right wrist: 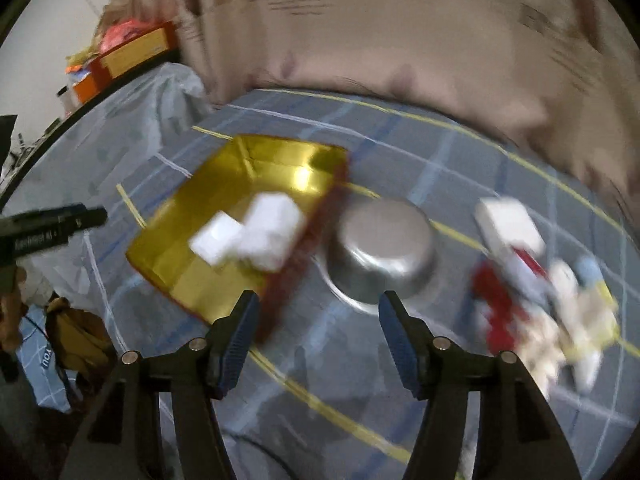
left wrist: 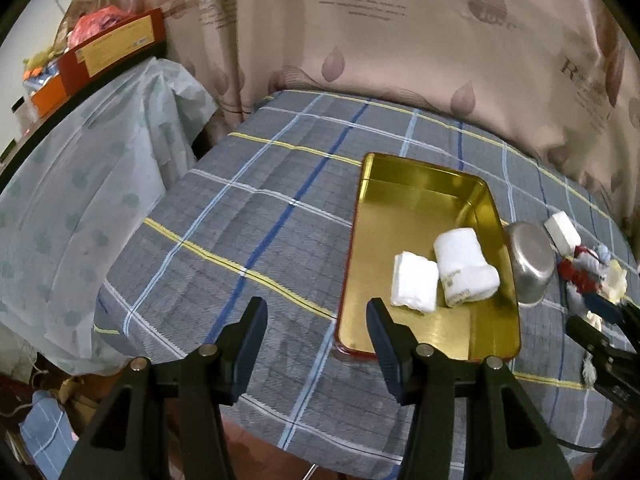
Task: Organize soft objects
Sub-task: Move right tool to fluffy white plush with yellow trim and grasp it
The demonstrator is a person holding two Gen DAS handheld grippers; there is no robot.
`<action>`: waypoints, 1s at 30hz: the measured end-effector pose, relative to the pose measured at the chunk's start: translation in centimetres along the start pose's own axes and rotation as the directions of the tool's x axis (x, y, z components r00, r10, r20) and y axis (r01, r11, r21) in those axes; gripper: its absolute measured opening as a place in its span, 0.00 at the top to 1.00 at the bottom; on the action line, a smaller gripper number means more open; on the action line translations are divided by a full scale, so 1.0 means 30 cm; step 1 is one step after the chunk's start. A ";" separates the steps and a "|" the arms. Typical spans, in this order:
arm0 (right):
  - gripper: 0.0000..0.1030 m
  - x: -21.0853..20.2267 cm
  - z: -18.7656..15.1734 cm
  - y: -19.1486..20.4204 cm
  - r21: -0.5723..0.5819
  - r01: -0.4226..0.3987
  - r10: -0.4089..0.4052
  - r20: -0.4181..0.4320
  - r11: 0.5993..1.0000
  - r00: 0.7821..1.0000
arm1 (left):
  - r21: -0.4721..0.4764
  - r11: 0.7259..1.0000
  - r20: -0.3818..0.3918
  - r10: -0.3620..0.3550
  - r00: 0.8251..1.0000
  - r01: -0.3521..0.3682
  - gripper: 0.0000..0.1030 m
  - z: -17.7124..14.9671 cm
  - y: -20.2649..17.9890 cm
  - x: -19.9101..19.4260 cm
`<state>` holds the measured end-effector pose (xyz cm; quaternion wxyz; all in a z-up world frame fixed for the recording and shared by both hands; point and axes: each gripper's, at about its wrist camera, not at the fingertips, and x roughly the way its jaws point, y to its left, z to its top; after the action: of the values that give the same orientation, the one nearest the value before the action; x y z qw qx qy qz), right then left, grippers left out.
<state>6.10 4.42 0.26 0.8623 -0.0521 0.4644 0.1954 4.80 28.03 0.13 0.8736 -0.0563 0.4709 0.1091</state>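
A gold tray [left wrist: 420,200] lies on the plaid cloth and holds two white rolled cloths [left wrist: 414,287] [left wrist: 466,266] side by side. My left gripper [left wrist: 317,308] hangs open over the cloth by the tray's near left corner, with nothing between its fingers. At the right edge my right gripper [left wrist: 592,316] is near a pile of red, white and yellow soft things [left wrist: 592,276]. The right wrist view is blurred. In it my right gripper [right wrist: 319,304] is open and empty above the cloth, between the tray [right wrist: 224,208] with its rolls [right wrist: 252,232] and the pile [right wrist: 540,304].
An upturned metal bowl [left wrist: 530,264] [right wrist: 384,248] stands between tray and pile. A white block [left wrist: 562,232] [right wrist: 508,220] lies behind the pile. A patterned curtain [left wrist: 400,60] backs the table. A covered shelf with boxes [left wrist: 112,48] stands at the left.
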 end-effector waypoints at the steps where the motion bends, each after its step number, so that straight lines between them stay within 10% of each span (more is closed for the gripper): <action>1: 0.42 -0.028 -0.034 -0.039 0.016 0.024 -0.024 -0.003 1.000 1.000 | 0.009 1.000 0.001 -0.001 1.000 0.001 0.49 -0.002 -0.008 0.000; 12: 0.30 -0.213 -0.304 -0.354 0.168 0.229 -0.223 -0.054 0.959 0.973 | 0.088 0.996 -0.029 -0.027 0.999 0.029 0.49 -0.029 -0.113 0.031; 30: 0.20 -0.088 -0.398 -0.424 0.223 0.235 -0.220 -0.093 0.946 0.971 | 0.184 0.980 -0.092 -0.059 0.994 0.075 0.49 -0.077 -0.256 0.076</action>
<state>0.38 -11.26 -5.45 0.8631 -0.0107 0.5035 0.0371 6.02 20.43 -3.07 0.8572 0.0057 0.5140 0.0323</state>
